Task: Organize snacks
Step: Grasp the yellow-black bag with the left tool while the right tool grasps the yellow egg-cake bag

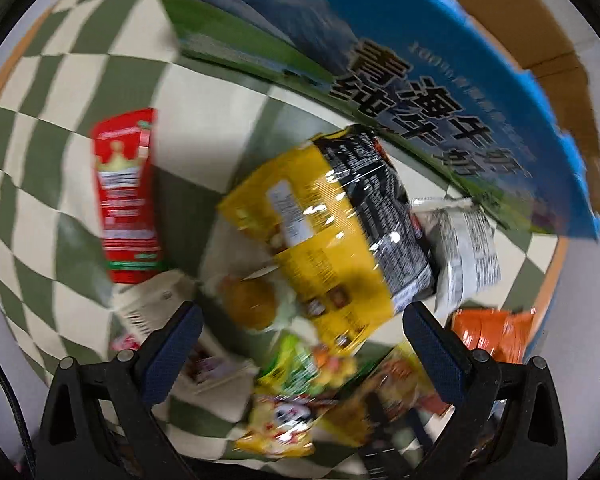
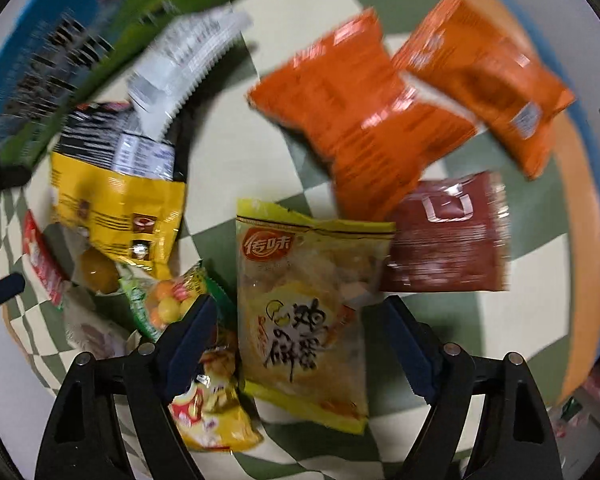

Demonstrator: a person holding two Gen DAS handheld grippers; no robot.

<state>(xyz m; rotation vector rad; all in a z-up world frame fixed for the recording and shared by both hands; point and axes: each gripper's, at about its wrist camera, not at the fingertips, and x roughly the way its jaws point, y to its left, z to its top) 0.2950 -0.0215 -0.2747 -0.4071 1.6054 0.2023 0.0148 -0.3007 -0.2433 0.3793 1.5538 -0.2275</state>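
Note:
Snack packs lie scattered on a green-and-cream checked cloth [image 1: 60, 120]. My left gripper [image 1: 304, 340] points down, open, over the lower end of a yellow-and-black bag [image 1: 324, 220] and a green candy packet [image 1: 308, 364]. A red packet [image 1: 126, 196] lies to its left, a white packet [image 1: 468, 248] to its right. My right gripper [image 2: 300, 336] is open, its fingers on either side of a yellow biscuit pack [image 2: 300, 300] without pressing it. Two orange packs [image 2: 356, 112] [image 2: 488, 76] and a dark red pack [image 2: 444, 236] lie beyond. Both views are blurred.
A large blue-and-green printed carton [image 1: 380, 52] stands at the far edge of the pile, its brown inside showing. A small yellow packet [image 2: 208, 412] lies under the right gripper's left finger. The cloth's orange border [image 2: 572, 240] runs along the right.

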